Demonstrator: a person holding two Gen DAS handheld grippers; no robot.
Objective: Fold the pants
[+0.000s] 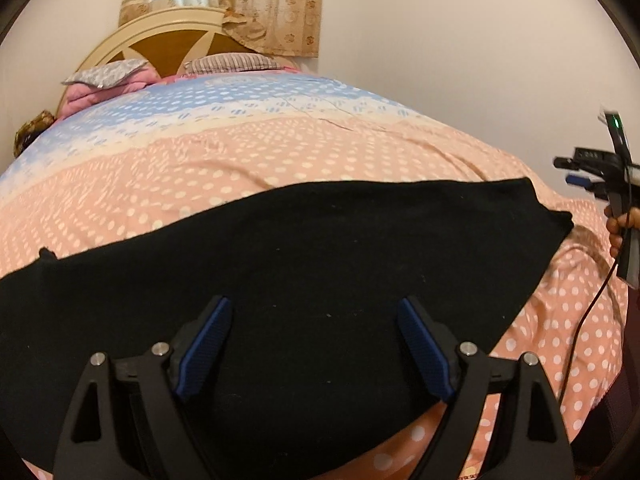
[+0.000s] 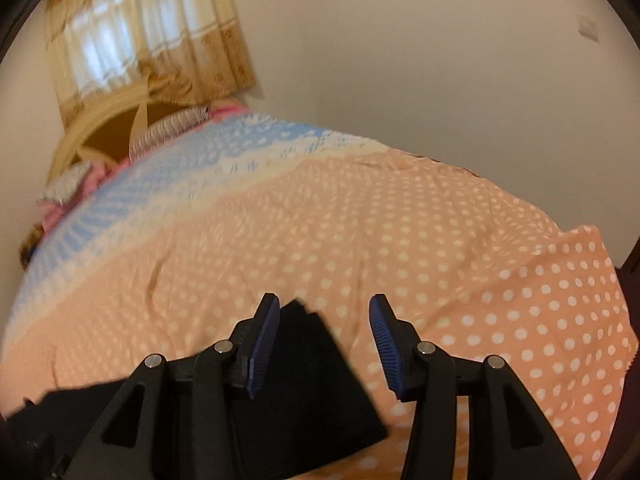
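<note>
Black pants (image 1: pixel 304 248) lie flat across the bed (image 1: pixel 280 152), partly folded. Both your grippers, left (image 1: pixel 314 344) and right (image 2: pixel 324 340), have fingers apart, holding nothing. Next: grab an end, fold over.

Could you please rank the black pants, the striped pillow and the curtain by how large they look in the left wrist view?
1. black pants
2. curtain
3. striped pillow

The pants lie nearest the camera, so their real size is unsure.
</note>
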